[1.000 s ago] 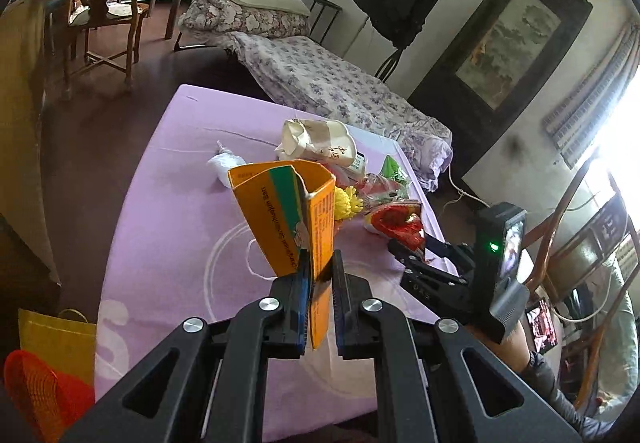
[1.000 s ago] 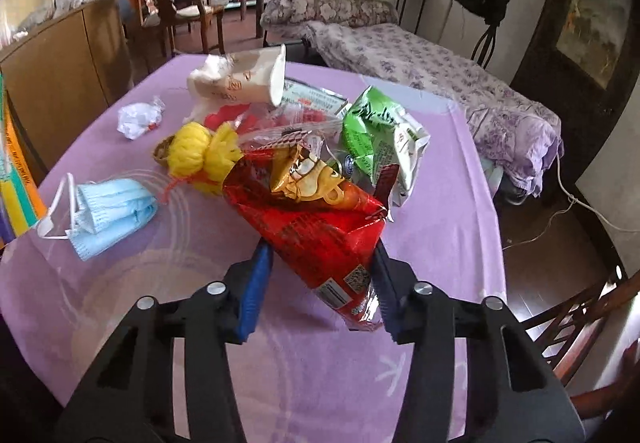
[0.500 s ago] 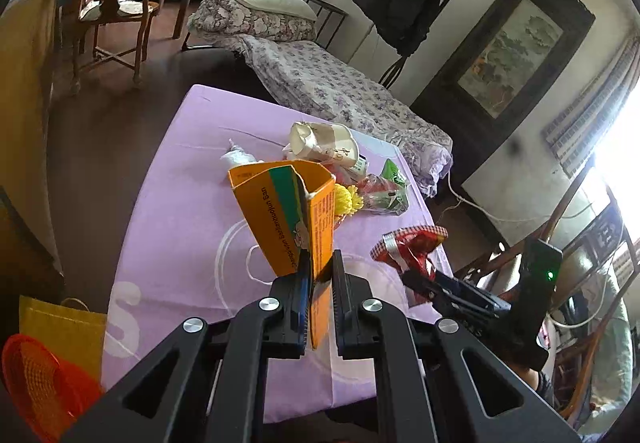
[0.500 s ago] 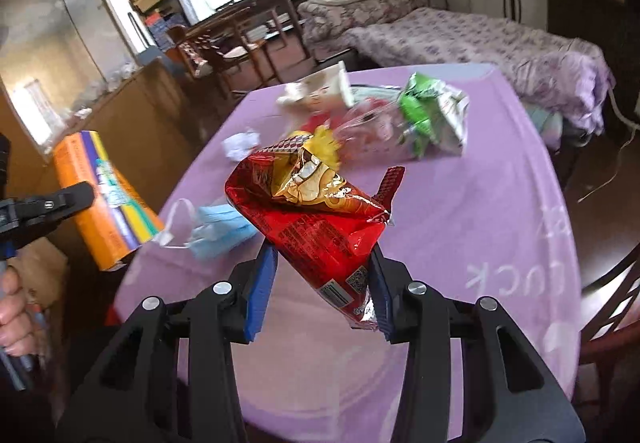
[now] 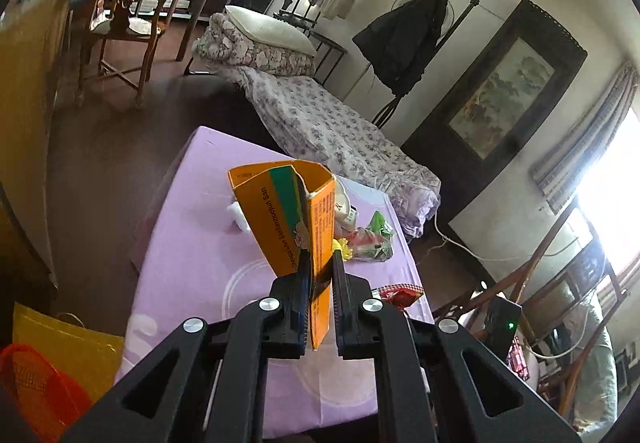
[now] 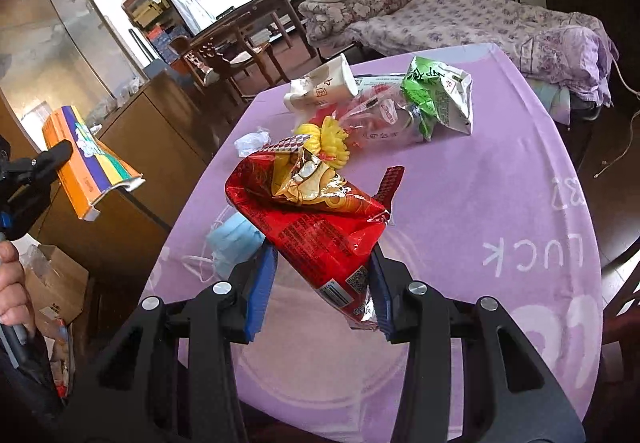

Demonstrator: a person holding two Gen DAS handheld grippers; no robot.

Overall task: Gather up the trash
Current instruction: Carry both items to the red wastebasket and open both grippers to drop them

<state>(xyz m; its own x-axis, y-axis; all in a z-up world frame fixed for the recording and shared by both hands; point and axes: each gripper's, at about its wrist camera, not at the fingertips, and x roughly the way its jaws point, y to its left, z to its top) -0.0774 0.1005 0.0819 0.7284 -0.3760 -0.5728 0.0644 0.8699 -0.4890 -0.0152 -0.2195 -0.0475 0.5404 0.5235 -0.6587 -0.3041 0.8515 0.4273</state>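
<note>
Lavender cloth covers the table (image 6: 500,171) in a lived-in bedroom where a person works two handheld grippers above it. Nearest the lens, the right gripper (image 6: 320,275) is clamped on a red snack bag (image 6: 308,211), held clear of the cloth with its torn top tilted away. Off the table's left edge, the left gripper (image 5: 320,279) is closed tight on a flattened orange carton (image 5: 296,215), lifted in the air; a hand (image 6: 12,283) shows at the frame's edge below it. On the cloth just beyond the red bag lie a blue face mask (image 6: 236,243), a yellow bundle (image 6: 328,139) and a crumpled white wad (image 6: 252,141). Farther on rest a clear wrapper (image 6: 380,115), a green bag (image 6: 436,99) and a tipped paper cup (image 6: 320,87). Behind the table stands a bed (image 6: 460,23) with floral bedding.
</note>
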